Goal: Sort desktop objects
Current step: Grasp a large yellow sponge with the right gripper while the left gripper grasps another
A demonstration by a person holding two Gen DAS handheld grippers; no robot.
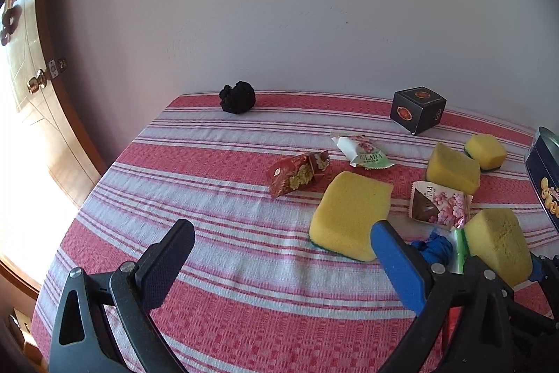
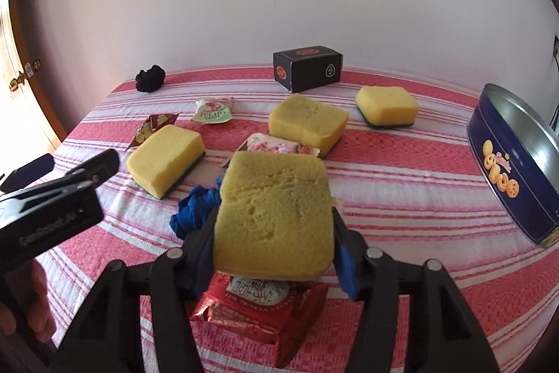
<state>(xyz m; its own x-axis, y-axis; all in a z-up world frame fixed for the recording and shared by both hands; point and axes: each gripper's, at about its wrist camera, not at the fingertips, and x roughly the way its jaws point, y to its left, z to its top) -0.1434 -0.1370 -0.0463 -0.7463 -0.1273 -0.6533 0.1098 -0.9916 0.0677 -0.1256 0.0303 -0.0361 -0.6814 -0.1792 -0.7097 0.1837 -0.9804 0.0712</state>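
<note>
My right gripper [image 2: 274, 229] is shut on a yellow sponge [image 2: 276, 212] and holds it above a red snack pack [image 2: 258, 310]; the held sponge also shows in the left wrist view [image 1: 498, 243]. My left gripper [image 1: 283, 254] is open and empty over the striped cloth, just left of another yellow sponge [image 1: 351, 214]. Two more sponges [image 1: 452, 167] [image 1: 485, 151] lie further back. Snack packets lie among them: a red one [image 1: 297, 173], a green-white one [image 1: 363, 151] and a pink-brown one [image 1: 438, 205]. A blue scrunched cloth [image 2: 195, 210] lies beside the held sponge.
A blue round cookie tin [image 2: 517, 163] stands open at the right. A black box [image 2: 307, 68] and a black scrunched item [image 2: 150, 78] sit at the back by the white wall. The table [image 1: 244, 285] has a red and white striped cloth. A wooden door [image 1: 31, 93] is on the left.
</note>
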